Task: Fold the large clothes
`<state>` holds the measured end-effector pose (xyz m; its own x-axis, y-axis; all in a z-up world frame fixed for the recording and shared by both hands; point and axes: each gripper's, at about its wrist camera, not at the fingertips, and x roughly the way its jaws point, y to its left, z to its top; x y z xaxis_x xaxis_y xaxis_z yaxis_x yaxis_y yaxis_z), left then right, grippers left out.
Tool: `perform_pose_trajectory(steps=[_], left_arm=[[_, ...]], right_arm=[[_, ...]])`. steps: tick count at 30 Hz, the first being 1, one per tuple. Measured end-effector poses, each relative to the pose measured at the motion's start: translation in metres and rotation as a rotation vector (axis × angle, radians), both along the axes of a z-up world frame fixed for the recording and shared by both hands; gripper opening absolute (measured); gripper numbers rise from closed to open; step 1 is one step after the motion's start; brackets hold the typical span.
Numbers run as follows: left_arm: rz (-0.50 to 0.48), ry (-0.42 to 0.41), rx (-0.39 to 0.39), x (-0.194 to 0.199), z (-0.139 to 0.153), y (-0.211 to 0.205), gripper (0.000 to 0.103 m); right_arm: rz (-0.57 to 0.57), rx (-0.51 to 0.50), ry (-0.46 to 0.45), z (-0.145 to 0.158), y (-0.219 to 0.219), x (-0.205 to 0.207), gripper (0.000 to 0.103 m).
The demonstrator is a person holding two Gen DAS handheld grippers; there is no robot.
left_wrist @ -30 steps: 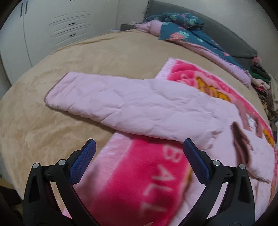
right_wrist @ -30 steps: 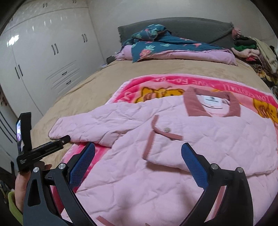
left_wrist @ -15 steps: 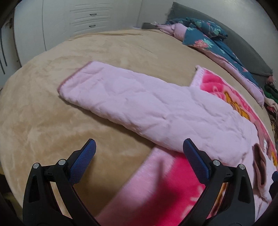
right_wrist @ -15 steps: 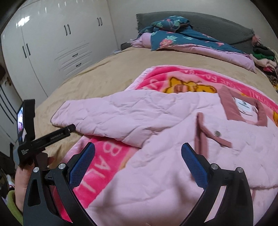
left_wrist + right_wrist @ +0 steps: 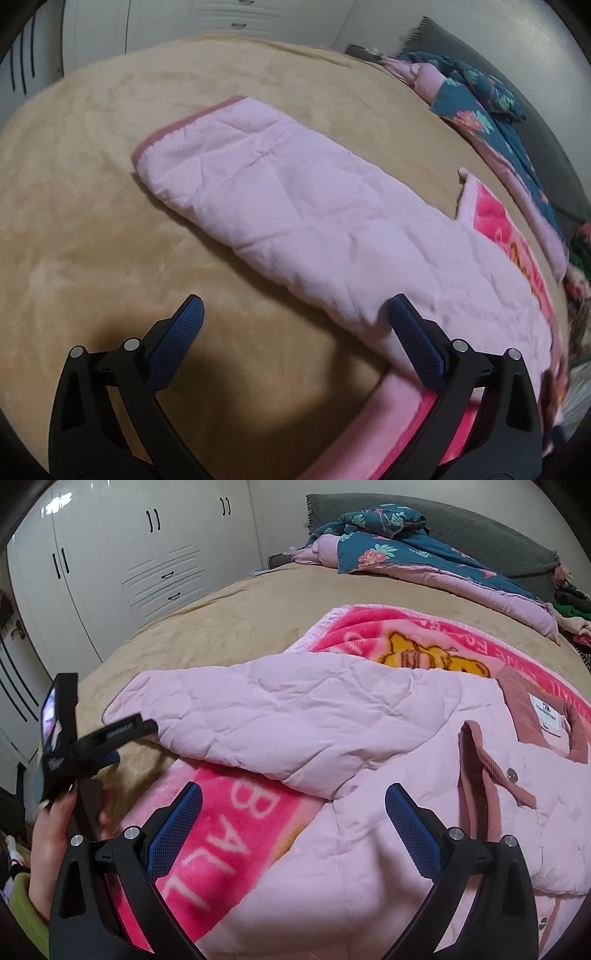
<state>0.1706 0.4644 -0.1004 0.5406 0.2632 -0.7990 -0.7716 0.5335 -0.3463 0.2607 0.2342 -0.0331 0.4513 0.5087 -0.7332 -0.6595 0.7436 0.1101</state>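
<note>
A pale pink quilted jacket (image 5: 369,760) is laid flat on a bed (image 5: 92,221) covered in tan plush, its body resting on a bright pink printed blanket (image 5: 236,834). In the left wrist view only the jacket's sleeve (image 5: 295,218) is seen, stretched out across the tan cover with its darker pink cuff edge at the far end, and a corner of the blanket is seen at the right. The collar (image 5: 517,705) with its white label, the front placket and a snap button are shown in the right wrist view alone, as are the white wardrobe doors (image 5: 110,572). A teal floral quilt (image 5: 406,550) is heaped at the head of the bed in both views. The left hand-held gripper (image 5: 291,314) is held wide apart with nothing between its blue pads, poised just above the sleeve's near edge. The right hand-held gripper (image 5: 293,799) is likewise spread wide and grips nothing, poised over the jacket's body and the blanket. The person's left hand (image 5: 55,834) is seen only from the right.
</note>
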Motion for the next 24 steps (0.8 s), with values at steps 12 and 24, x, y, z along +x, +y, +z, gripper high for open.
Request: perform_pose_trajectory(steps=[12, 24], left_arm=[[0.058, -0.079, -0.085, 0.014, -0.012, 0.035, 0.094], [-0.024, -0.146, -0.014, 0.029, -0.003, 0.034, 0.030]], right_arm=[[-0.052, 0.026, -0.039, 0.007, -0.027, 0.007, 0.099], [-0.074, 0.007, -0.170, 0.026, -0.054, -0.010, 0.099]])
